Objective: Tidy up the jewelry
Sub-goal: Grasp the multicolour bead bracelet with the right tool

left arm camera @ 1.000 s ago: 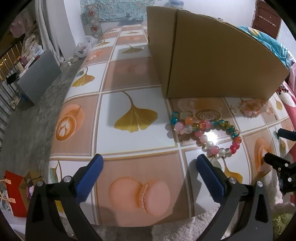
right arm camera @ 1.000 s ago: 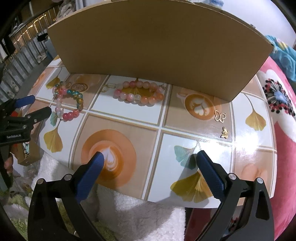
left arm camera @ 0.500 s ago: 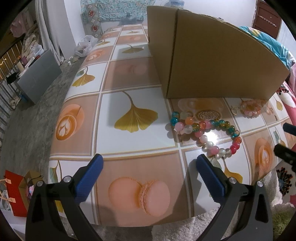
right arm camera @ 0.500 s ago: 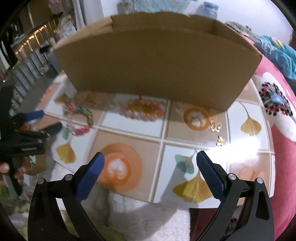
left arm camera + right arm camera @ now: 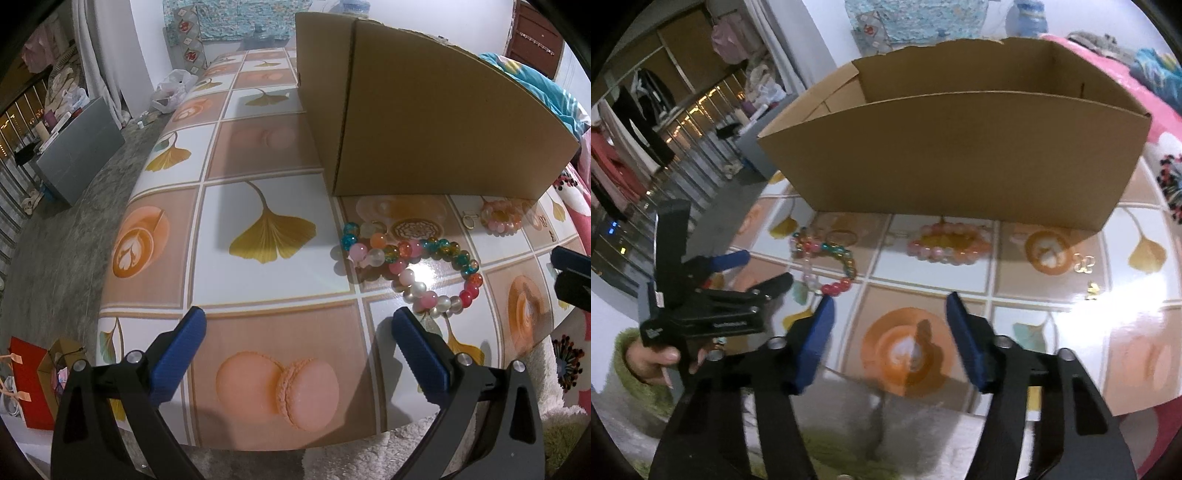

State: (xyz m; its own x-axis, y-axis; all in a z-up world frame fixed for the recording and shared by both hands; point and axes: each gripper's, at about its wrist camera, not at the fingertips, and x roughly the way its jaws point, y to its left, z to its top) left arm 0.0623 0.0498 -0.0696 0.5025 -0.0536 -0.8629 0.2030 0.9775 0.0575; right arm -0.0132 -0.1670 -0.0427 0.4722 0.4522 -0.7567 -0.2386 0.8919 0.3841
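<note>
A multicolour bead bracelet [image 5: 410, 266] lies on the patterned table in front of an open cardboard box [image 5: 424, 125]. It also shows in the right wrist view [image 5: 827, 258]. A pink and orange bead bracelet [image 5: 947, 243] lies right of it, close to the box wall [image 5: 960, 158]; it shows in the left wrist view too [image 5: 500, 216]. Small gold butterfly pieces [image 5: 1086, 264] lie further right. My left gripper [image 5: 295, 336] is open and empty over the table's front edge. My right gripper [image 5: 888, 328] is open and empty, raised above the front edge.
The table [image 5: 266, 177] is round with a glossy tile print. A gold ring [image 5: 468, 219] lies near the box. A red gift bag [image 5: 31, 384] stands on the floor at left. A grey cabinet [image 5: 77, 151] stands beyond. White fluffy rug [image 5: 923, 435] lies under the front edge.
My right gripper has risen and tilted, so the box's open top now shows, and its jaws have narrowed somewhat. My left gripper has stayed still.
</note>
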